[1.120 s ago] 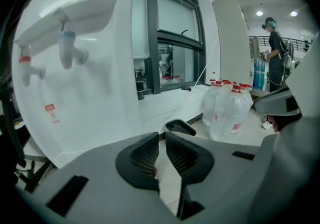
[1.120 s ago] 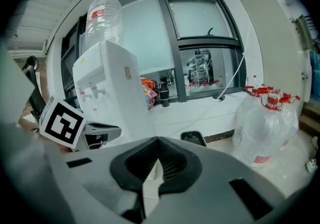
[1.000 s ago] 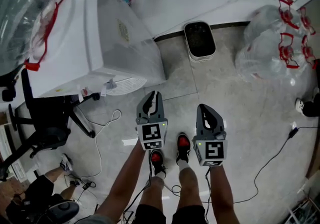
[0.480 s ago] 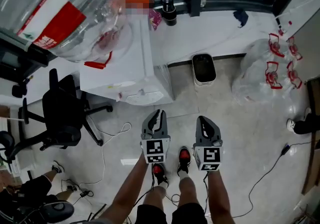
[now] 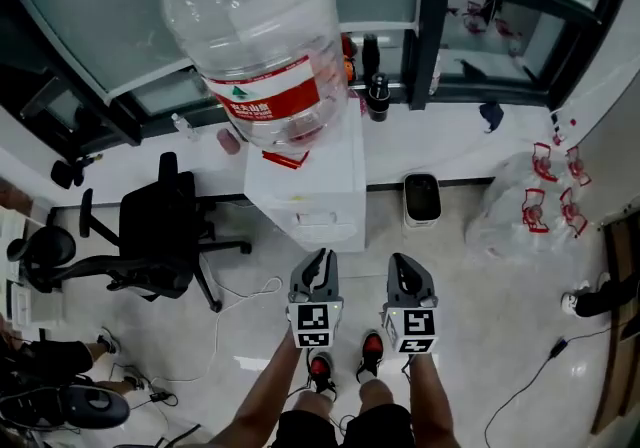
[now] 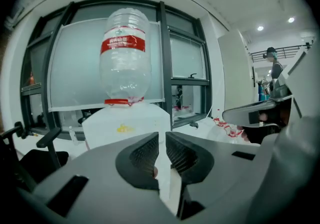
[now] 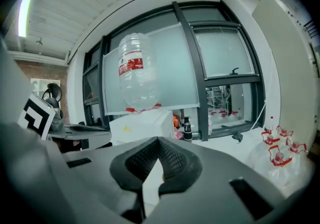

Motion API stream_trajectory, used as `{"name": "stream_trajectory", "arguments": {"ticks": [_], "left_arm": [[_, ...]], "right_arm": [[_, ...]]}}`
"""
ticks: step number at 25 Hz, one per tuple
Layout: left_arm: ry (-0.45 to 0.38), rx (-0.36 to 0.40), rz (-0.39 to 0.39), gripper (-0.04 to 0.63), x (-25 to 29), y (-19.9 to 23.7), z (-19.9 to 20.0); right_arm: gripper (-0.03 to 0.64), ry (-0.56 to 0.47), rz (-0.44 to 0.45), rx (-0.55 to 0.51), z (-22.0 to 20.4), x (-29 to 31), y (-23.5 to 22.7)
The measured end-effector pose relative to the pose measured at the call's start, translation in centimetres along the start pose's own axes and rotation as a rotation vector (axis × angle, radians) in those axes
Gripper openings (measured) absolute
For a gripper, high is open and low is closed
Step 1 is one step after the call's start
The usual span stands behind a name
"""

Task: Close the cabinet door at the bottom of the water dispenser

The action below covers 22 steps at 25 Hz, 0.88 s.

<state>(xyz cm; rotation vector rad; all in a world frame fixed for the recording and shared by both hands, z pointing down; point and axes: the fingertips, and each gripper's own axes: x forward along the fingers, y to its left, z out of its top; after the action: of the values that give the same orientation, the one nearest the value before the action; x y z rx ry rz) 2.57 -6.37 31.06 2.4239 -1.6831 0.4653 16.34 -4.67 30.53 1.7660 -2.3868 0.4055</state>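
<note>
Head view places the water dispenser [image 5: 310,191] against the wall under the window, directly ahead of both grippers and well apart from them. We see no door leaf swinging out from its base. The steep angle hides the lower front, so we cannot confirm that the cabinet door is latched. We judge the closing step as probably done, with only a check remaining.

The left gripper [image 5: 318,258] has its jaws nearly together, with a narrow slit between the pads and nothing in it. The right gripper [image 5: 402,261] has its jaw tips meeting and holds nothing.

Count:
- one water dispenser
- one inverted water bottle [image 5: 262,46] on top of it
- two grippers
- one black office chair [image 5: 165,231] just left of the dispenser
- one small bin [image 5: 422,198] just right of it
</note>
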Motion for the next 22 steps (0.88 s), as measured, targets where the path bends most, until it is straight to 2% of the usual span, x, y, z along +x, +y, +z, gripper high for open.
{"name": "stream_trajectory", "arguments": {"ticks": [7,13,22], "left_arm": [[-0.057,-0.018,0.057,0.061,-7.2,4.4,5.7],[-0.095,-0.016,0.109,0.06,-13.4,8.8,9.5],[-0.132,-0.001,0.086,0.06,-22.0,11.3,11.8]], "right_arm": [[0.014,-0.065,0.066,-0.058,7.4,-2.1,6.2],[0.014,-0.111,0.113,-0.089,12.0,-4.6,12.0],[0.014,-0.166,0.132,-0.136,15.3,-10.1,18.7]]}}
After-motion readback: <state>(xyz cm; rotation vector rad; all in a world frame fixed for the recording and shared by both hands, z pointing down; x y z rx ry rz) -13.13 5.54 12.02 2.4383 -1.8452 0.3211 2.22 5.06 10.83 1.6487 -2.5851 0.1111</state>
